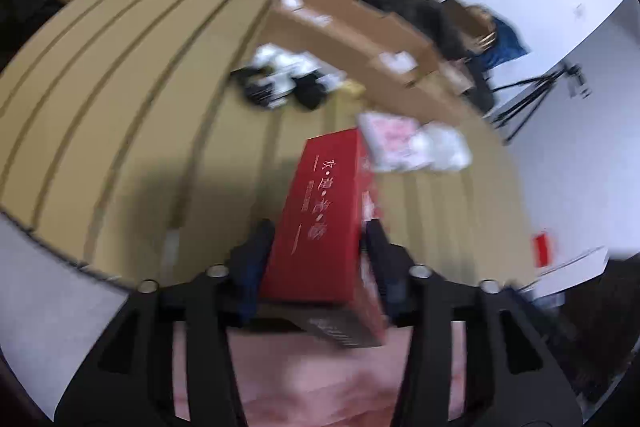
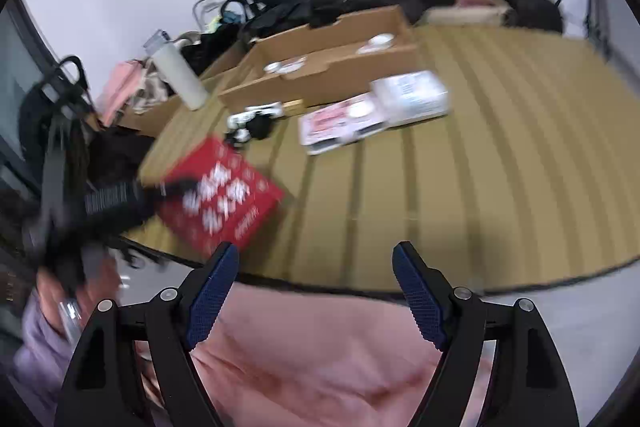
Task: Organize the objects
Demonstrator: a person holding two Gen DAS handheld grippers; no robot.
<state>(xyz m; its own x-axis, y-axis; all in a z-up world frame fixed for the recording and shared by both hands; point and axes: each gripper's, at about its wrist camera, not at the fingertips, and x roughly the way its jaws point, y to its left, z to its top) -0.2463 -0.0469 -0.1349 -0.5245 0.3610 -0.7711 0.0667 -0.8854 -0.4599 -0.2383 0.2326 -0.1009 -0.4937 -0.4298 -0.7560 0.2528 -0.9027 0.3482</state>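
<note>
My left gripper (image 1: 320,231) is shut on a long red box (image 1: 320,219) with white lettering and holds it above the near edge of the cardboard-covered surface (image 1: 120,115). The red box (image 2: 224,195) also shows in the right wrist view at the left, with the left gripper's dark body (image 2: 112,203) on it. My right gripper (image 2: 316,259) is open and empty, above pink fabric (image 2: 320,347) at the near edge. A pink-and-white flat packet (image 2: 340,123) and a white box (image 2: 412,97) lie on the surface further in.
A long open cardboard tray (image 2: 320,67) holding small white items stands at the back. A black-and-white bundle (image 2: 252,125) lies in front of it. A white bottle (image 2: 178,71) stands at the left. Dark clothes, bags and boxes are piled behind.
</note>
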